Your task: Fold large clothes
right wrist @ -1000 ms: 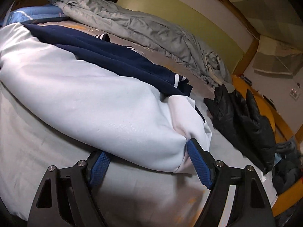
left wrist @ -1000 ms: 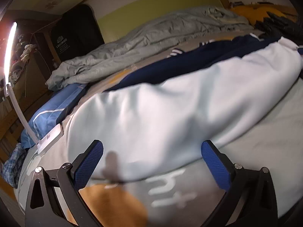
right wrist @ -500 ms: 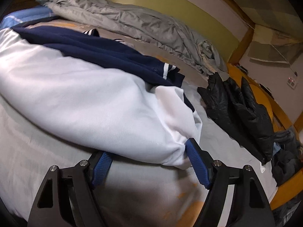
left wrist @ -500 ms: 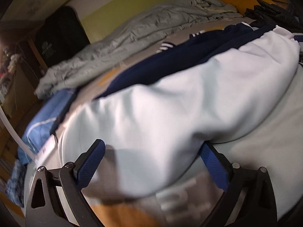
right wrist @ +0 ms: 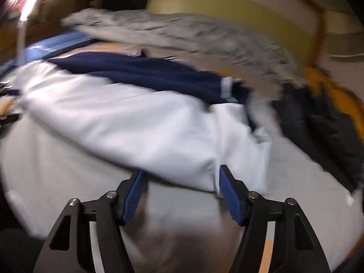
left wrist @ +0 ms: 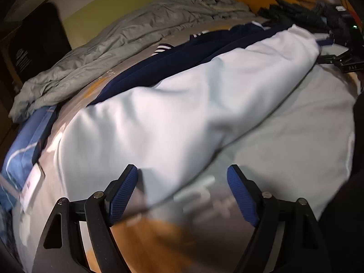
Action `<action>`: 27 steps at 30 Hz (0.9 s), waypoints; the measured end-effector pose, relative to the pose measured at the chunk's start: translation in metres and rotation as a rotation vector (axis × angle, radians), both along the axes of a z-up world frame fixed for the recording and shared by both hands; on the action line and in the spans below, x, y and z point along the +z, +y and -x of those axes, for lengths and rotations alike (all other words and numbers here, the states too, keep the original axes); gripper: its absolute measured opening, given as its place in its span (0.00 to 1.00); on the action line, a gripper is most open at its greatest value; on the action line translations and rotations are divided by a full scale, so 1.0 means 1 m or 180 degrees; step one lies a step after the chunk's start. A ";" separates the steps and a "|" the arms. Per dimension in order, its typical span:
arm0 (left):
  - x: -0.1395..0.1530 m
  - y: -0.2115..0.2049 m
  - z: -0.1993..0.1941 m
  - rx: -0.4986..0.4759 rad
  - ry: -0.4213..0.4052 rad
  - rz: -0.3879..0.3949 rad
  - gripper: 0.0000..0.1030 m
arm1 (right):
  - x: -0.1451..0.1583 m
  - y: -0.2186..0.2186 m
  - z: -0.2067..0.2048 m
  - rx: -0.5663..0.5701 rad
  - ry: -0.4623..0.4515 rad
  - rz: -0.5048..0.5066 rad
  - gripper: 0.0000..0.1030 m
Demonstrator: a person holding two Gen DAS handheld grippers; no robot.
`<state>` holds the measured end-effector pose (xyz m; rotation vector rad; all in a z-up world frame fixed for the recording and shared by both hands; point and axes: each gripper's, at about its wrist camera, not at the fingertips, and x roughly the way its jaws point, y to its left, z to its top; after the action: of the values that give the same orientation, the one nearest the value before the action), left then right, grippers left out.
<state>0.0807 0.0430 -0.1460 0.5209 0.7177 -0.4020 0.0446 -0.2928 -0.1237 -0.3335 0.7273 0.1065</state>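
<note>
A large white and navy garment [left wrist: 182, 104] lies folded lengthwise across the bed sheet [left wrist: 295, 136]. My left gripper [left wrist: 182, 193] is at the garment's near left end. Its jaws are closing, and the white folded edge bulges between the blue pads without being pinched. My right gripper [right wrist: 183, 191] is at the other end of the garment [right wrist: 127, 122]. Its jaws are also closing, with the white hem [right wrist: 241, 150] lying between the pads. In the left wrist view the right gripper [left wrist: 341, 52] shows at the far end, its jaws hidden by the cloth.
A crumpled grey duvet [left wrist: 118, 45] runs along the wall side of the bed. A black puffer jacket [right wrist: 323, 122] lies beside the garment's right end. A blue pillow [left wrist: 25, 141] sits at the left, and a lit lamp [right wrist: 27, 6] stands beyond it.
Both pairs of jaws have narrowed around the garment's ends. Both views have turned: the lamp left the left wrist view and entered the right wrist view, which is now blurred.
</note>
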 end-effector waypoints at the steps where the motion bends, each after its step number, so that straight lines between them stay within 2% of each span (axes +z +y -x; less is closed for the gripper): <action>1: 0.000 -0.009 -0.006 0.0003 -0.0015 -0.0056 0.79 | -0.003 0.011 -0.003 0.0054 -0.0034 0.0246 0.70; 4: 0.002 -0.037 -0.016 0.0009 -0.0162 -0.0318 0.79 | -0.010 0.029 -0.013 0.0109 -0.0025 0.0460 0.81; 8: 0.002 -0.042 -0.023 0.0301 -0.0336 -0.0430 0.80 | -0.015 0.037 -0.020 0.0020 -0.0249 0.0840 0.81; 10: 0.001 -0.032 -0.021 0.0467 -0.0471 -0.0423 0.80 | -0.017 0.031 -0.023 -0.0209 -0.0356 0.1012 0.81; 13: -0.003 -0.006 -0.015 0.0772 -0.0746 -0.0368 0.80 | -0.016 0.007 -0.019 -0.0446 -0.0477 0.0864 0.81; 16: -0.008 0.015 -0.009 0.0916 -0.0884 -0.0067 0.73 | -0.018 0.001 -0.011 -0.0488 -0.0656 0.0910 0.79; 17: -0.009 0.015 -0.006 0.0950 -0.0963 -0.0059 0.63 | -0.020 -0.001 -0.009 -0.0488 -0.0711 0.0905 0.74; 18: -0.009 0.013 -0.003 0.0954 -0.1033 -0.0074 0.44 | -0.022 -0.002 -0.007 -0.0470 -0.0759 0.0828 0.71; 19: -0.009 0.009 0.002 0.0874 -0.1042 -0.0029 0.30 | -0.023 -0.004 -0.006 -0.0455 -0.0800 0.0739 0.62; 20: -0.009 0.005 0.007 0.0788 -0.1086 0.0021 0.16 | -0.023 -0.004 -0.004 -0.0452 -0.0830 0.0689 0.49; 21: -0.009 0.000 0.013 0.0776 -0.1200 -0.0010 0.13 | -0.023 -0.005 -0.001 -0.0480 -0.0865 0.0682 0.43; 22: -0.007 -0.002 0.017 0.0762 -0.1302 -0.0032 0.12 | -0.022 -0.004 0.002 -0.0484 -0.0909 0.0644 0.28; 23: -0.002 0.000 0.019 0.0758 -0.1301 0.0057 0.12 | -0.017 -0.005 0.006 -0.0478 -0.0956 0.0524 0.22; 25: 0.014 0.014 0.022 0.0740 -0.1191 0.0466 0.11 | -0.008 -0.008 0.014 -0.0503 -0.1013 0.0342 0.17; 26: 0.022 0.019 0.026 0.0720 -0.1168 0.0592 0.11 | -0.001 -0.010 0.020 -0.0526 -0.1029 0.0241 0.15; 27: 0.029 0.020 0.031 0.0716 -0.1216 0.0600 0.11 | 0.007 -0.012 0.027 -0.0546 -0.1051 0.0140 0.15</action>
<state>0.0494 0.0627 -0.1170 0.3206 0.3587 -0.1496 0.0173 -0.3047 -0.1170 -0.3197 0.4289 -0.1254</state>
